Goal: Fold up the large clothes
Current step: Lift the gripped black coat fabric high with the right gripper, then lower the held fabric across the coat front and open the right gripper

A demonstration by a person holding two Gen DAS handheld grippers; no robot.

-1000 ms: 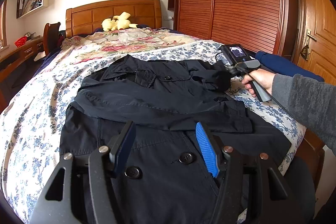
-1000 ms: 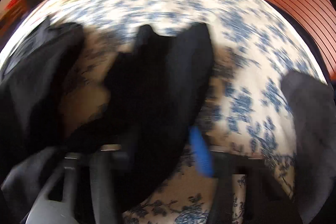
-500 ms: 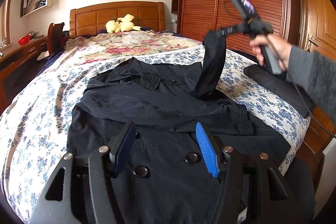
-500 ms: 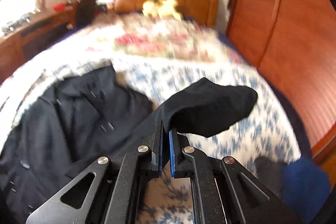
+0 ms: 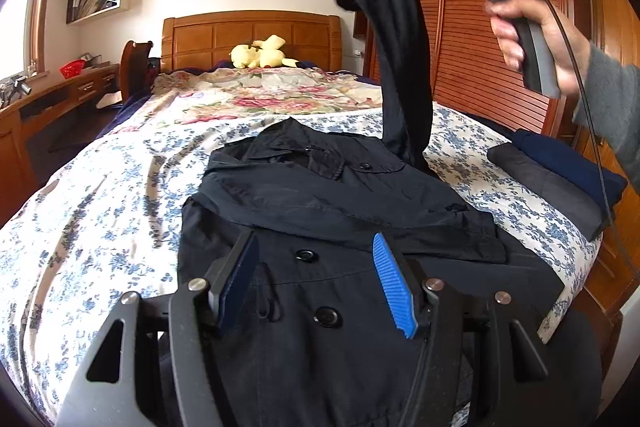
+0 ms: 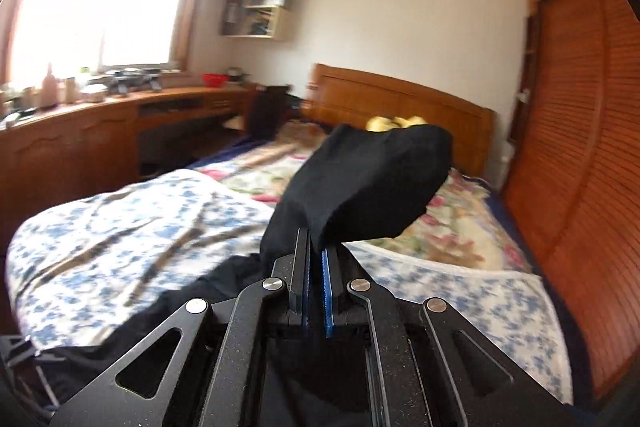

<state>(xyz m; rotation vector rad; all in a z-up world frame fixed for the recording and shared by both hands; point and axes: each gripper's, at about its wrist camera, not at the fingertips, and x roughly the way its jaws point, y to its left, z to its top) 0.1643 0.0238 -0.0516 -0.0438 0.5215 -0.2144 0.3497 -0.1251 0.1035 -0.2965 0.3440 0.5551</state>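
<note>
Since a second ago the right hand-held gripper (image 6: pixel 316 267) has swung up high, clamped on the coat (image 5: pixel 340 227) sleeve (image 5: pixel 404 75). Left hand-held gripper (image 5: pixel 316 283) hovers half-open, empty. Coat's flat on the bed (image 5: pixel 100 207); folding's barely started.

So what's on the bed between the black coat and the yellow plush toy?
Only bedding in the left wrist view: blue-flowered sheet, then floral quilt, between coat and plush toy.
</note>
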